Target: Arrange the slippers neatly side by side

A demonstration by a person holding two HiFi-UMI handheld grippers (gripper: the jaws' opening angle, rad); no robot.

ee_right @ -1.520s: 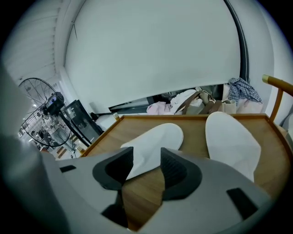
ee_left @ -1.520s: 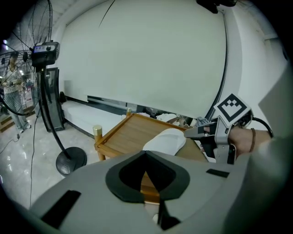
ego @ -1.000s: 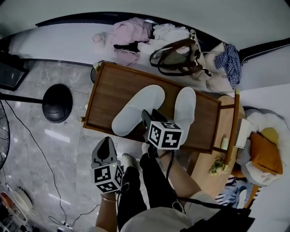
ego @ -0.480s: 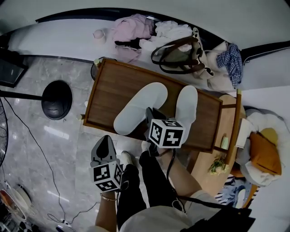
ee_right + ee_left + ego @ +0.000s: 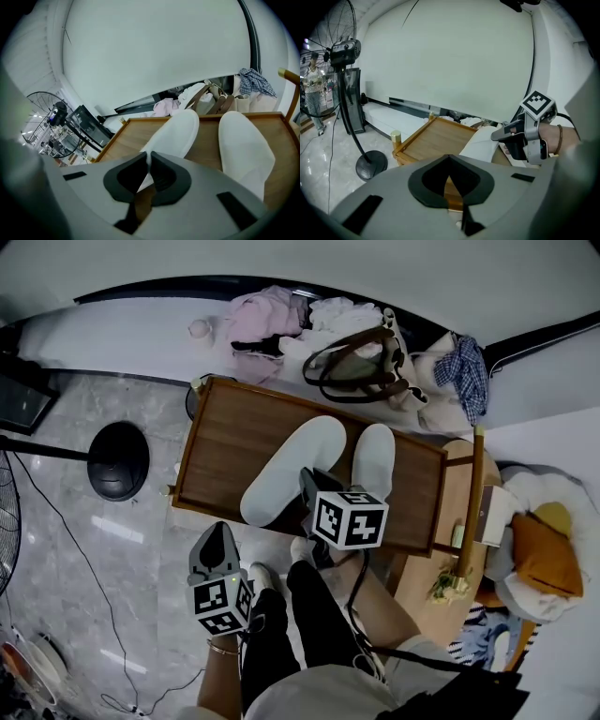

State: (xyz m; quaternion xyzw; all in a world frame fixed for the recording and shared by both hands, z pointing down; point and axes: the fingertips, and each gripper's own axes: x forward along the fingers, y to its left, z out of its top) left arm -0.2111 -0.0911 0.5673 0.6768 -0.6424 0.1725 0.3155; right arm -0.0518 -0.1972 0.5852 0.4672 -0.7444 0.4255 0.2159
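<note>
One change matters: the right gripper (image 5: 149, 158), whose jaws stood wide a second ago, now has them pinched almost together on the heel rim of the left slipper (image 5: 292, 468). The white edge shows between the tips in its own view, and the jaws are drawing in the last little bit.

Both slippers lie on the worktop (image 5: 223, 439). The left slipper slants, toe toward 1 o'clock and heel toward 7. The right slipper (image 5: 374, 458) lies close to straight, toe at 12. Their toes look nearer each other than a second ago, but the head camera has shifted too, so I would not lean on that. The heels are well apart.

The left gripper (image 5: 217, 532) hangs off the worktop at its 7 o'clock, over the floor. Its jaws are together on nothing, as before.

By my reading the grasp is made, so the step has passed from reaching to moving. What is left is to swing the held heel toward 3 o'clock until the slipper lies parallel to its mate, then let go. The rim looks thin and soft, so it may slip free or fold rather than pivot.
</note>
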